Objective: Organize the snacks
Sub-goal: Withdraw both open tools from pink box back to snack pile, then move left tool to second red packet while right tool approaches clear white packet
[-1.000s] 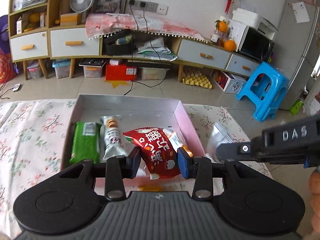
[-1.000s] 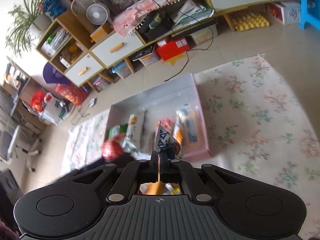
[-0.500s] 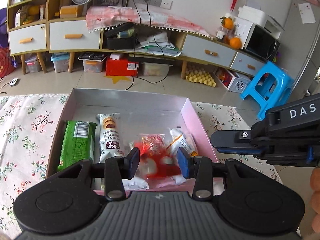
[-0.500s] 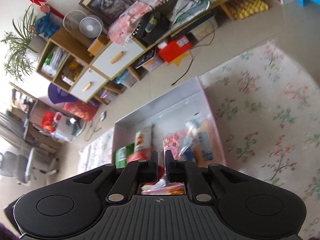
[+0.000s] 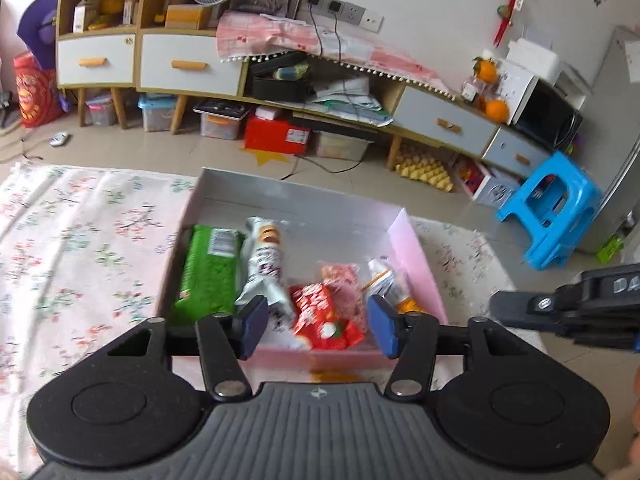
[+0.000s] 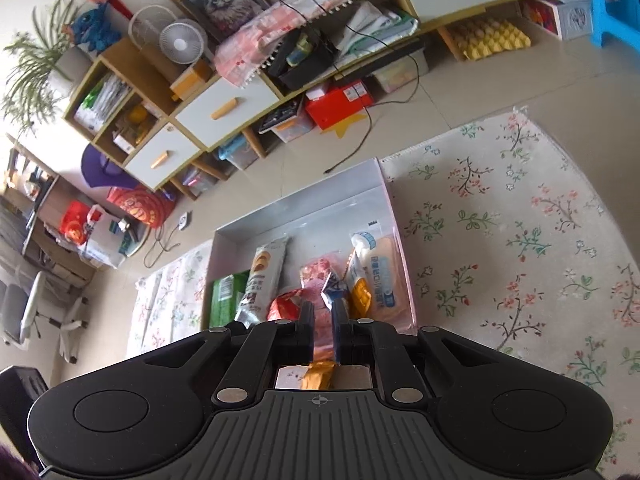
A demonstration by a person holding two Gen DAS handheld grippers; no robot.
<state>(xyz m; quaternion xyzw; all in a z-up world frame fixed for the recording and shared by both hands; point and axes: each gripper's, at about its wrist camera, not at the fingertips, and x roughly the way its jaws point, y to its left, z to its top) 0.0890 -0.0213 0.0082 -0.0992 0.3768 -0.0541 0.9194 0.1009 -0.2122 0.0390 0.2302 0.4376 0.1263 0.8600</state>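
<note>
- Surface: floral cloth (image 5: 80, 248) on a tiled floor; long low cabinet (image 5: 192, 64) with drawers against the far wall; one blue stool (image 5: 548, 208) at right.
- Box (image 5: 420, 252): one shallow open tray on the cloth, pink outside; bare cloth free on both sides.
- Contents, five packets: green packet (image 5: 208, 272), biscuit sleeve (image 5: 266, 260), red packet (image 5: 324, 316), pink packet (image 5: 340, 276), white-orange pouch (image 5: 386, 284), lying side by side.
- Left gripper (image 5: 318, 326): jaws just widened, standing apart over the red packet, not touching it.
- Right gripper (image 6: 322, 330): jaws just parted to a narrow gap, nothing pinched.
</note>
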